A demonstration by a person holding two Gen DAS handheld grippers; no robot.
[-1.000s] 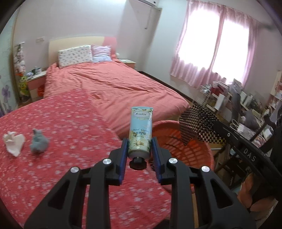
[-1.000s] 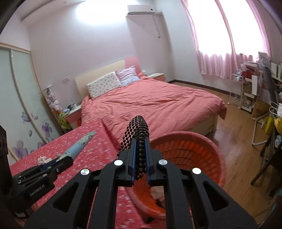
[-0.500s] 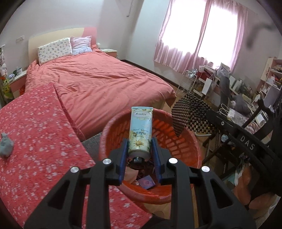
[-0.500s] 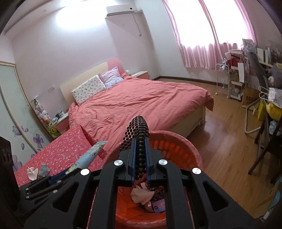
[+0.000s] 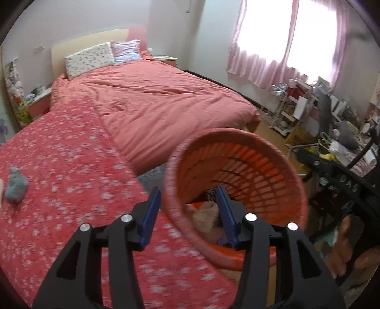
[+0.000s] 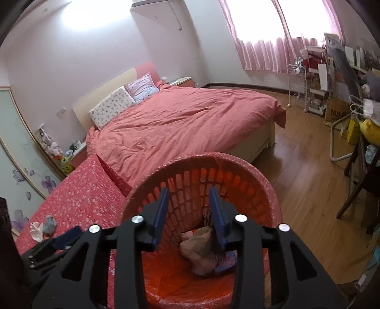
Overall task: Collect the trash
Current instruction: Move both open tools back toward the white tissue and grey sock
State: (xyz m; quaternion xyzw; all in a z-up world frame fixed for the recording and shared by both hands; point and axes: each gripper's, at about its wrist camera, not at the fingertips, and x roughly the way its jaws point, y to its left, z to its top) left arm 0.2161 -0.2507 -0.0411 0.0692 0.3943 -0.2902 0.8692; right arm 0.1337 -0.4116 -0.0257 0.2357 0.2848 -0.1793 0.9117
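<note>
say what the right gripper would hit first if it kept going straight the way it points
Probably the inside wall of the orange basket: the open right gripper aims into its mouth, with nothing between the jaws. Depth is hard to judge; the trash pile lies lower.

Daylight floods through the pink curtains (image 5: 285, 47), blown out white at the window (image 6: 296, 16). Glare washes the wall (image 6: 78, 16). Left wrist view smeared by motion, worst on the floral cloth (image 5: 71, 154). Right view sharp. Fisheye bends the edges; corners dark.
</note>
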